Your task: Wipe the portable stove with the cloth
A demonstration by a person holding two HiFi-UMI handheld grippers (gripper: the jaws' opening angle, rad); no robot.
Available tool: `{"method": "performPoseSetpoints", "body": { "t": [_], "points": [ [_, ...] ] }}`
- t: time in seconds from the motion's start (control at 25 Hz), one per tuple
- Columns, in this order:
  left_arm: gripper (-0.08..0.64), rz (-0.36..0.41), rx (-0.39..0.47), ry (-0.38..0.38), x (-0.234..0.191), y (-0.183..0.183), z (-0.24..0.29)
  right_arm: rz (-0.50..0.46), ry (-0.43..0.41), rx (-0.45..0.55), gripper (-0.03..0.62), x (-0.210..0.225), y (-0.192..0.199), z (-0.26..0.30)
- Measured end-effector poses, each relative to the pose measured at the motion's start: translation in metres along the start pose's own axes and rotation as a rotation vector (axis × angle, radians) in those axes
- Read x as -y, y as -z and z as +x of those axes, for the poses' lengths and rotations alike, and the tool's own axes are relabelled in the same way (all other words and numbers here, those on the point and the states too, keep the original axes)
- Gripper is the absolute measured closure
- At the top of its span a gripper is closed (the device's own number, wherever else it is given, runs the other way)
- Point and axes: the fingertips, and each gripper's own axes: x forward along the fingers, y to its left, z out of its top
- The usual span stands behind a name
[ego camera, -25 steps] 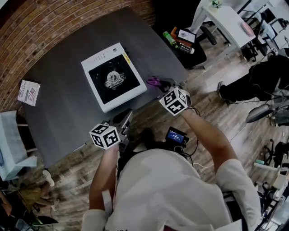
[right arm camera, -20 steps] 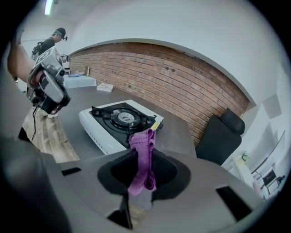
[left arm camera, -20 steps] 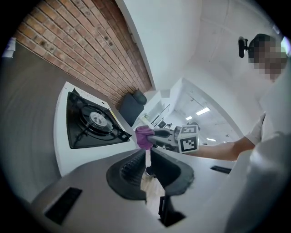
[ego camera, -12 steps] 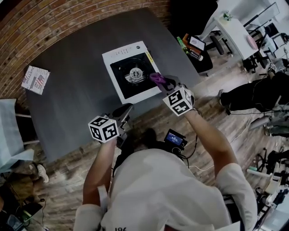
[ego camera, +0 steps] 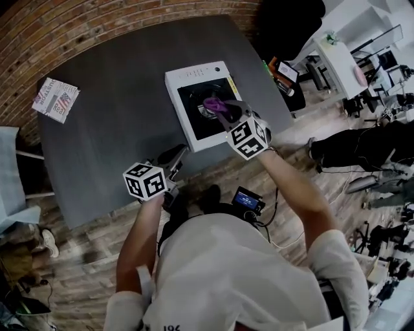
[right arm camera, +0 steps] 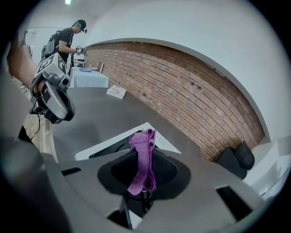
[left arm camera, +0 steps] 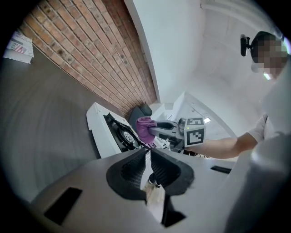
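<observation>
The white portable stove [ego camera: 186, 116] with its black burner top stands on the dark grey table [ego camera: 116, 110]. My right gripper [ego camera: 223, 111] is shut on a purple cloth [ego camera: 213, 103] and holds it over the burner area. In the right gripper view the cloth [right arm camera: 142, 141] hangs pinched between the jaws, above the stove [right arm camera: 109, 142]. My left gripper [ego camera: 178, 153] hovers at the table's front edge, left of the stove, shut and empty. From the left gripper view, the stove [left arm camera: 101, 132], the cloth [left arm camera: 144, 129] and the right gripper [left arm camera: 169, 130] lie ahead.
A printed leaflet [ego camera: 57, 99] lies at the table's far left corner. A brick wall [ego camera: 97, 19] runs behind the table. Bottles and a box [ego camera: 282, 72] sit on a dark seat beyond the right edge. Another person [right arm camera: 69, 38] stands far off.
My right gripper has carried the purple cloth from the table's front right edge onto the stove's burner area. The left gripper has stayed by the front edge.
</observation>
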Motion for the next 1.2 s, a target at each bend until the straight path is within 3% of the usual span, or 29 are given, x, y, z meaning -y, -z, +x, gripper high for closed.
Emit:
{"method": "performPoseSetpoints", "body": {
  "t": [0.24, 0.8, 1.2],
  "points": [
    [0.518, 0.026, 0.022, -0.066, -0.026, -0.002, -0.014, -0.121, -0.035, -0.038, 0.506, -0.021, -0.032, 0.031],
    [0.518, -0.052, 0.114, -0.043, -0.047, -0.02, -0.029, -0.335, -0.11, -0.077, 0.506, -0.048, -0.096, 0.105],
    [0.518, -0.074, 0.134, -0.062, -0.056, -0.022, -0.038, -0.482, -0.103, -0.087, 0.506, -0.037, -0.13, 0.148]
  ]
}}
